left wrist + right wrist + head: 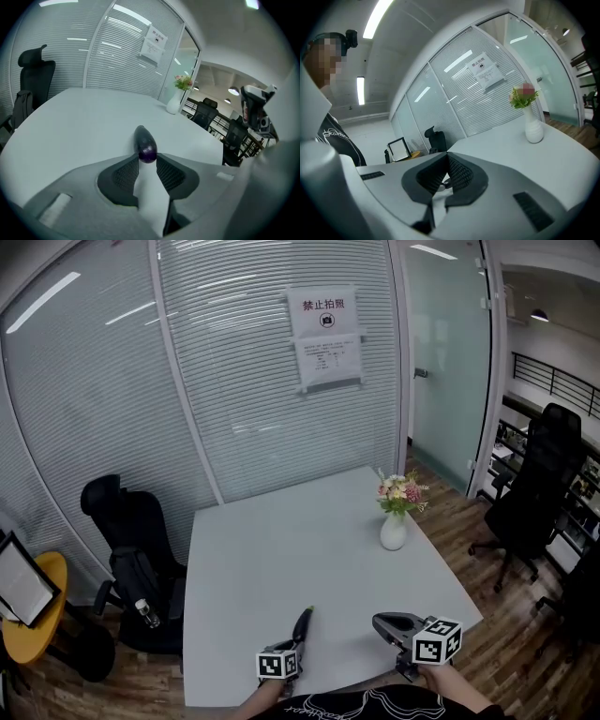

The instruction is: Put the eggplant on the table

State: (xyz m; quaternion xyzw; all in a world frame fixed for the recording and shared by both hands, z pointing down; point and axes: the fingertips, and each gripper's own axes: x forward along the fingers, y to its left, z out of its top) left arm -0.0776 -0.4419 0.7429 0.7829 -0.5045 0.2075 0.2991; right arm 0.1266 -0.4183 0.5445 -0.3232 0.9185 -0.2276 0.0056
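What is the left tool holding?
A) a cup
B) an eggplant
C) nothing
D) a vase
B: the left tool pinches one end of a dark purple eggplant between its pads.

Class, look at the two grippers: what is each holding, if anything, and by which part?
The left gripper holds the eggplant by its near, rounded end, between the jaw tips; the rest sticks out ahead. The right gripper holds nothing.
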